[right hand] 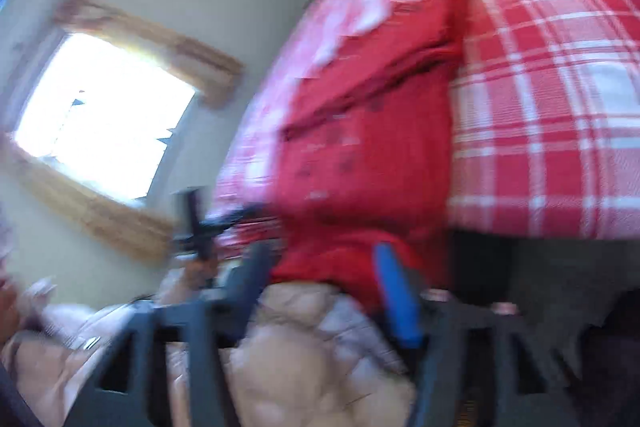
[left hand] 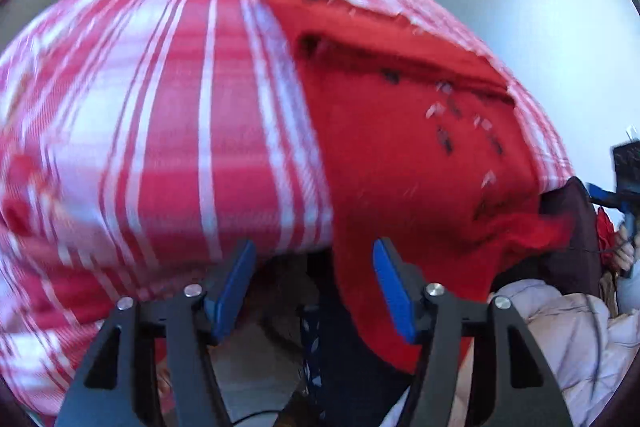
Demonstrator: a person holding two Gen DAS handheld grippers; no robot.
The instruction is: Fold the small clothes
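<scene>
A: What step is this?

B: Between folds, I'd judge. The red garment (left hand: 400, 155) lies on the plaid cloth (left hand: 160, 115), ahead of both pairs of jaws and already looking partly folded.

A: And the jaws?

B: The left gripper (left hand: 314, 291) is spread wide, holding nothing. The right gripper (right hand: 320, 287) looks apart too, with the red hem between its jaws, though blur hides any contact.

A: Next?

B: Probably pinching an edge cleanly.

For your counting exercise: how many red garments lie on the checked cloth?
1: the red garment lies on the checked cloth, toward its right side, ahead of both grippers; others may be hidden.
</scene>
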